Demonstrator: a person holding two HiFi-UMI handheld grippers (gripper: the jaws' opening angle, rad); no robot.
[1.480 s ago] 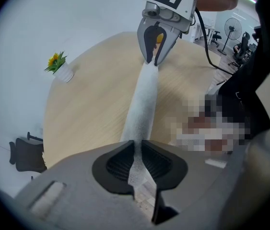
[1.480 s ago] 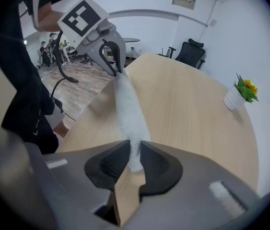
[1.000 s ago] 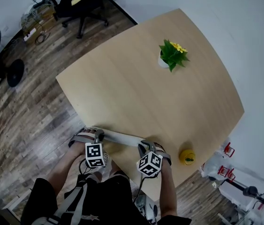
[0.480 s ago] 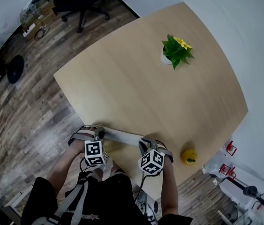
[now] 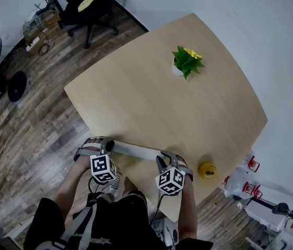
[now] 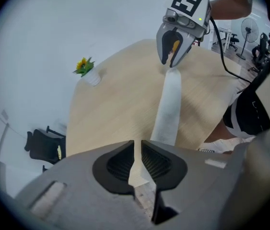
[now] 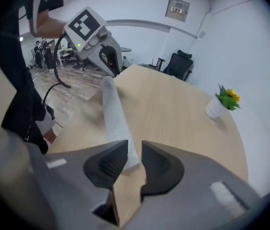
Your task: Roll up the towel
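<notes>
The rolled towel (image 5: 133,150) is laid along the worktop's (image 5: 162,103) near edge, between the grippers. The fingers of the left gripper (image 6: 137,150) are held slightly apart on nothing; those of the right gripper (image 7: 135,150) have just been opened, with the towel end ungripped beside them

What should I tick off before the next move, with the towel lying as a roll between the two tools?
1. Towel rolled into one tube: ok.
2. Roll resting on the table, along its near edge: ok.
3. Right tool let go: ok. Its jaws stand apart and have just been opening, and the roll's end lies unpinched by one pad.
4. Left tool let go: cannot tell. Only a narrow gap shows, with a pale strip in it.
5. Potted plant and yellow object clear of the roll: ok.
</notes>
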